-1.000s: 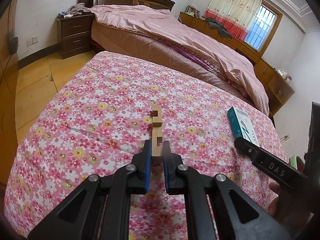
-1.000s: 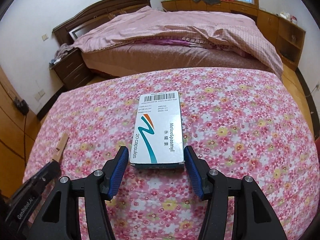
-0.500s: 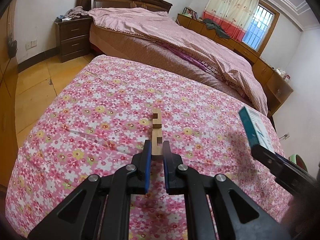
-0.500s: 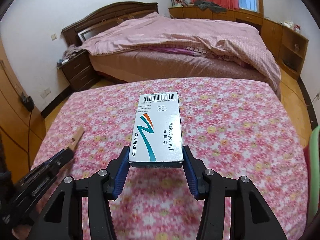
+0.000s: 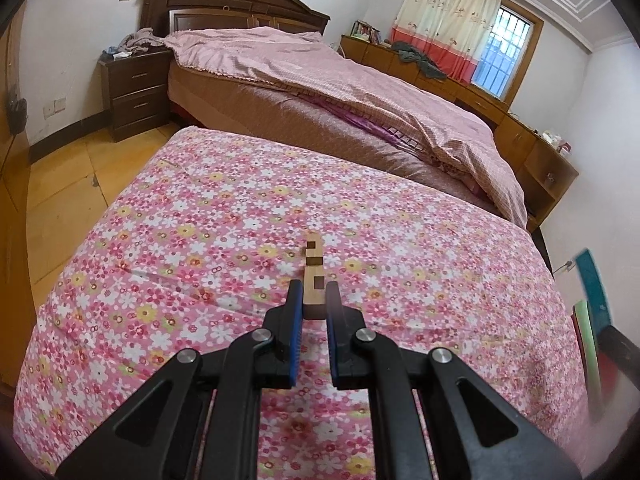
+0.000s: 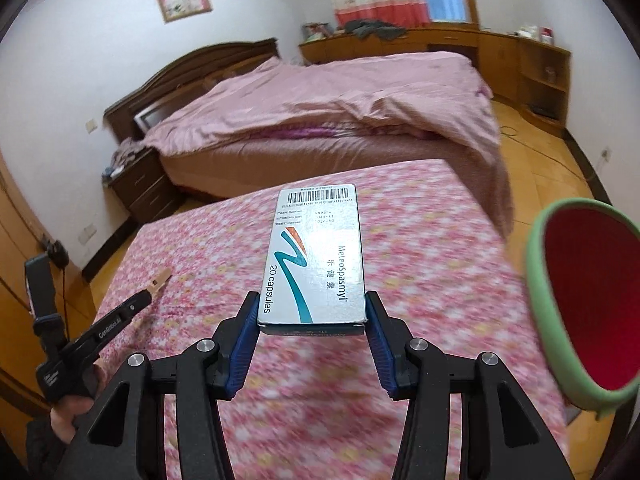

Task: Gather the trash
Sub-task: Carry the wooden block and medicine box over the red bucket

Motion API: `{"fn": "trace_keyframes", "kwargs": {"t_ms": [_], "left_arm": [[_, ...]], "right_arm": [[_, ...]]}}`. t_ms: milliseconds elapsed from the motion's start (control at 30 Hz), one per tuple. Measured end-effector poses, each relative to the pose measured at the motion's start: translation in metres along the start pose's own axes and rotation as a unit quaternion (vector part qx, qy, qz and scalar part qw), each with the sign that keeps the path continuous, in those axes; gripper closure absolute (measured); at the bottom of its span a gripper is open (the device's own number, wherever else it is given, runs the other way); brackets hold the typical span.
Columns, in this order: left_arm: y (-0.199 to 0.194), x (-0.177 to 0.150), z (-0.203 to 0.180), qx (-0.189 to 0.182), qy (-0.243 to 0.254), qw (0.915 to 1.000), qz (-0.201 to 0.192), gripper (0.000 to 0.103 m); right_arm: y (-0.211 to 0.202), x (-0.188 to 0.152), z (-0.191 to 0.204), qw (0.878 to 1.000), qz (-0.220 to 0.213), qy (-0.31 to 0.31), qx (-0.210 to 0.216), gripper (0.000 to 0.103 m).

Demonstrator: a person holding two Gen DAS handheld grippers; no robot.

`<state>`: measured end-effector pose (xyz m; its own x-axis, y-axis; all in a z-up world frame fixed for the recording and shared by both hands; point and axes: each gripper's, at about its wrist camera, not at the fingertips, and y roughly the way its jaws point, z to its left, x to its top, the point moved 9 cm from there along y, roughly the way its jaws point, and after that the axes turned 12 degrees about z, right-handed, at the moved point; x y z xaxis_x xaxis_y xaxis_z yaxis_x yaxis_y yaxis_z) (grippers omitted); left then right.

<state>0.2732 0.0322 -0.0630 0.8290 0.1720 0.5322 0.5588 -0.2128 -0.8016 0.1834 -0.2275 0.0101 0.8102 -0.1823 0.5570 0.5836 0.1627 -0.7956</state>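
Medicine box in right hand-held gripper's grip beside green-rimmed bin; left hand-held gripper clamping wooden piece

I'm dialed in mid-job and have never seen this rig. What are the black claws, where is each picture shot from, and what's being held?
There is no robot arm here. A person holds a hand-held two-finger gripper in each hand, and each gripper carries a wide-angle camera looking forward along its fingers, so the black claws at the bottom of each picture are that gripper's own.

In the left wrist view, the left gripper is shut on a small notched wooden piece, above a flowered pink bedspread.

In the right wrist view, the right gripper is shut on a medicine box marked 20 capsules, lifted off the bedspread. At the right edge is a bin with a green rim and red inside, probably where the trash goes. At the left you see the other gripper, with the person's hand on its handle.

Behind is a second bed with a pink quilt.
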Motion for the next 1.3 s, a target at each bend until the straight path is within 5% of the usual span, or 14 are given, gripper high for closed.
{"fn": "trace_keyframes", "kwargs": {"t_ms": [367,767,1300], "left_arm": [[-0.024,-0.013,-0.042,-0.012,0.035,0.9993,-0.007,0.094],[-0.058,-0.044,-0.145,-0.068,0.103,0.9924,-0.003,0.094],[-0.073,-0.078,-0.305,-0.135,0.230,0.9638,0.001,0.094]], "right_arm": [[-0.070,-0.029,-0.088,0.995,-0.047,0.085,-0.024,0.051],[-0.117,-0.055,-0.153,0.986,-0.083,0.144,-0.014,0.051],[-0.146,-0.074,-0.225,0.973,-0.106,0.207,0.001,0.051]]}}
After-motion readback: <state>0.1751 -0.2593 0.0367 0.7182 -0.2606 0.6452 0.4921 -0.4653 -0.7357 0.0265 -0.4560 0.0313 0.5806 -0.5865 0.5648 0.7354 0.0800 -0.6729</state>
